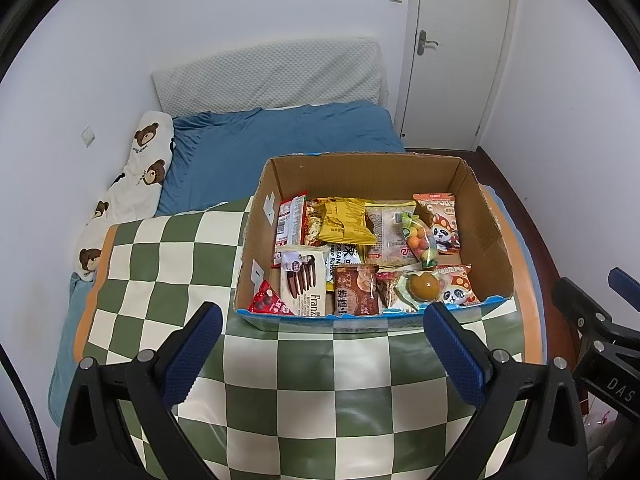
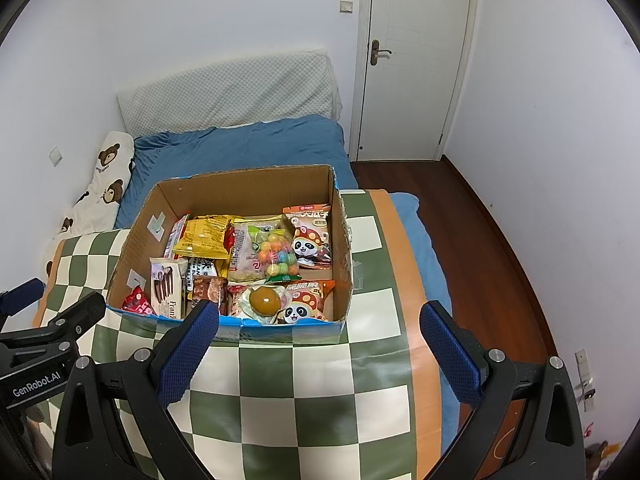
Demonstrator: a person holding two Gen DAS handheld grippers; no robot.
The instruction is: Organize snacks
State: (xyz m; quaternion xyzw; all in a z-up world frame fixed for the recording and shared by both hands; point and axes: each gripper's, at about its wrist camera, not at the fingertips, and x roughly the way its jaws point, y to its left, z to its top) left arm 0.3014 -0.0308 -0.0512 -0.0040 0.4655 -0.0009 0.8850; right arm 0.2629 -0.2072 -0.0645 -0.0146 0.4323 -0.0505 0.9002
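I have both tools hovering above the checkered surface (image 1: pixel 320 400), neither touching anything. My left hand-held gripper (image 1: pixel 322 322) is spread wide and empty; just ahead of its fingertips sits the cardboard box (image 1: pixel 486 240) of snacks. My right hand-held gripper (image 2: pixel 320 322) is also spread and empty, with the box ahead and slightly to its left. Inside, nearest me, lie a Franzzi biscuit pack (image 1: pixel 302 276) and a panda-print packet (image 1: pixel 456 290); a yellow packet (image 1: pixel 346 220) and a bag of coloured candy balls (image 1: pixel 420 240) lie farther back.
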